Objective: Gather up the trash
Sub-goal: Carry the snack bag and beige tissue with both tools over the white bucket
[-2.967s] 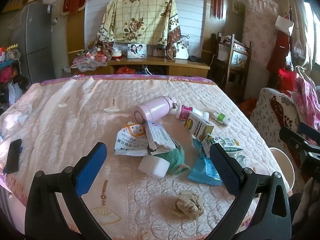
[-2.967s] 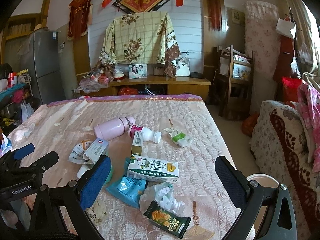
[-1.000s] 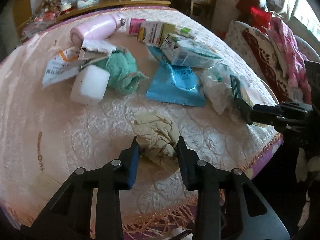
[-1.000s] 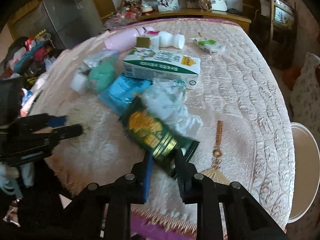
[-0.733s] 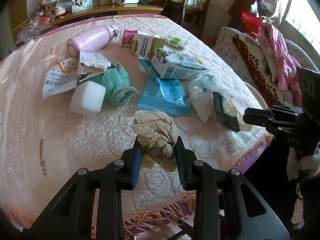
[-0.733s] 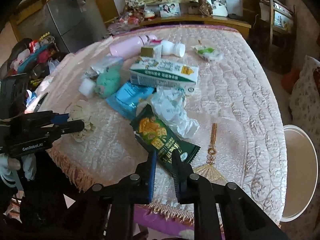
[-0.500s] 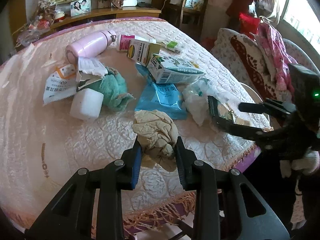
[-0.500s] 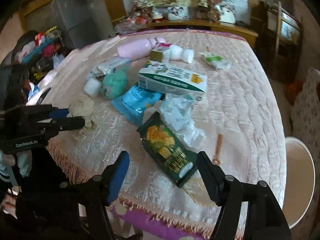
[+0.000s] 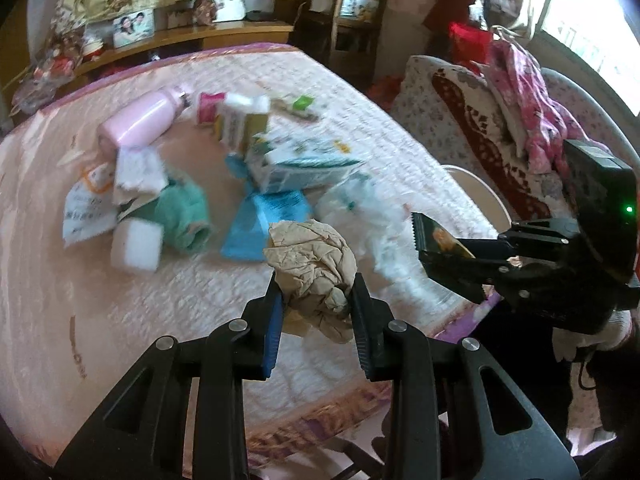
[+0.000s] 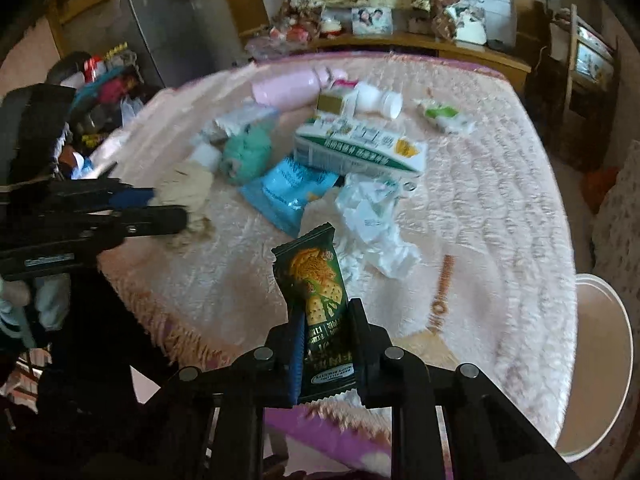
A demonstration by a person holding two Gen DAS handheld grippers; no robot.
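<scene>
The crumpled brown paper ball (image 9: 312, 258) is pinched between the pads of the left tool (image 9: 316, 300), lifted clear of the table (image 9: 168, 312) above its near edge. The dark green biscuit wrapper (image 10: 318, 300) is clamped at its lower end by the right tool (image 10: 325, 340), standing upright, also above the near edge and off the cloth.

Just beyond the two held pieces, crumpled white plastic (image 10: 372, 220) lies on the pink quilted cover, touching a blue snack bag (image 10: 288, 188). A green-and-white carton (image 10: 356, 152) lies on its side over the bag's far end. Left of the bag sits a teal cloth (image 10: 244, 152), with a white block (image 9: 138, 246) just beside it and torn white packets (image 9: 104, 196) next to that. Nearer the far edge lie a pink bottle (image 9: 140, 122), a small white bottle (image 10: 378, 100) and a small green-and-white packet (image 10: 444, 114). A white round bin (image 10: 600, 360) stands off the table's right edge.
</scene>
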